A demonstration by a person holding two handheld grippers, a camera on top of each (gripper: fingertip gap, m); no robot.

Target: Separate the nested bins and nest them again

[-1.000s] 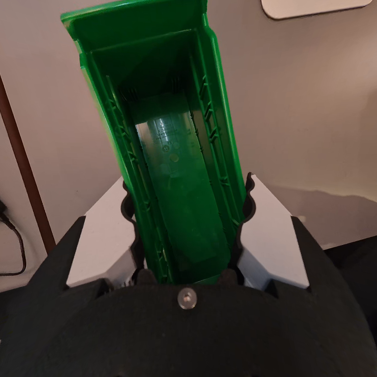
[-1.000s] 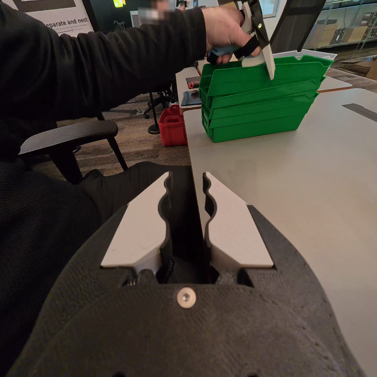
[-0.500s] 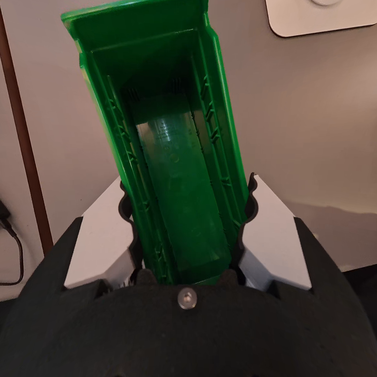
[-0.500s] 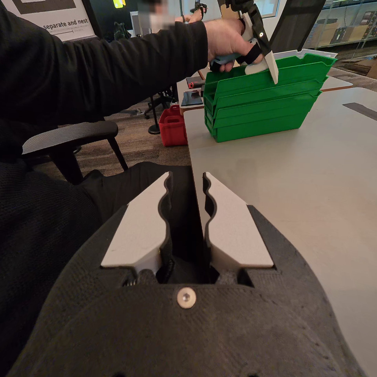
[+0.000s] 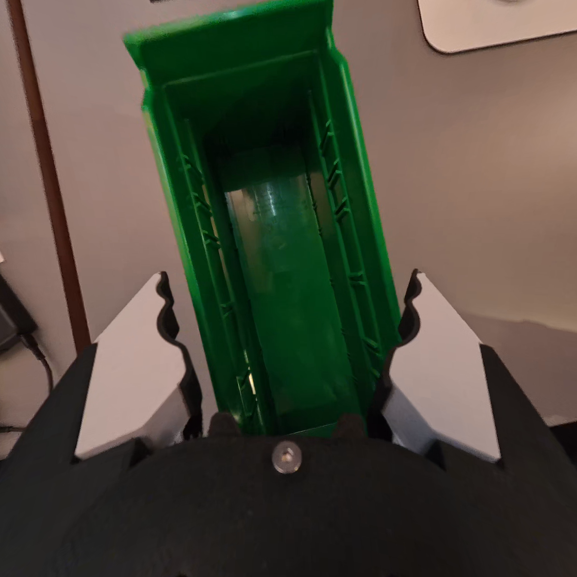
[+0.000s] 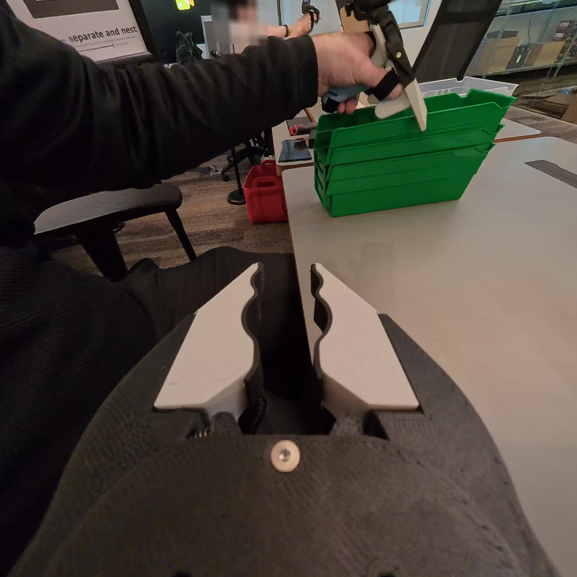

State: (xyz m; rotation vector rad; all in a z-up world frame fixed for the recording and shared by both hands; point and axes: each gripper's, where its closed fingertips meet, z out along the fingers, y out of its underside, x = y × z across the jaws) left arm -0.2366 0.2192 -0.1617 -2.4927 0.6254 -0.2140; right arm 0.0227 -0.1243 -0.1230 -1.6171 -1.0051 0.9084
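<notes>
Several green bins (image 6: pixel 402 168) stand nested in one stack on the grey table (image 6: pixel 452 296), far from me. In the left wrist view I look down the length of the top bin (image 5: pixel 274 249). My left gripper (image 5: pixel 288 273) is open around its near end. The left finger (image 5: pixel 134 359) stands clear of the bin wall and the right finger (image 5: pixel 437 359) is at or close to the other wall. The right wrist view shows it held by a hand over the stack's top (image 6: pixel 415 103). My right gripper (image 6: pixel 285 265) is narrowly open and empty at the table's near edge.
A red container (image 6: pixel 265 199) stands on the floor left of the table, and a black chair (image 6: pixel 106 206) is nearer. A clear tub (image 6: pixel 468 84) sits behind the stack. A dark strip (image 6: pixel 552 171) lies on the table at the right. A cable (image 5: pixel 31 349) runs at the left.
My left gripper was shut on the top bin's end and has now opened. The bin has come down closer onto the stack. My right gripper has not moved.
</notes>
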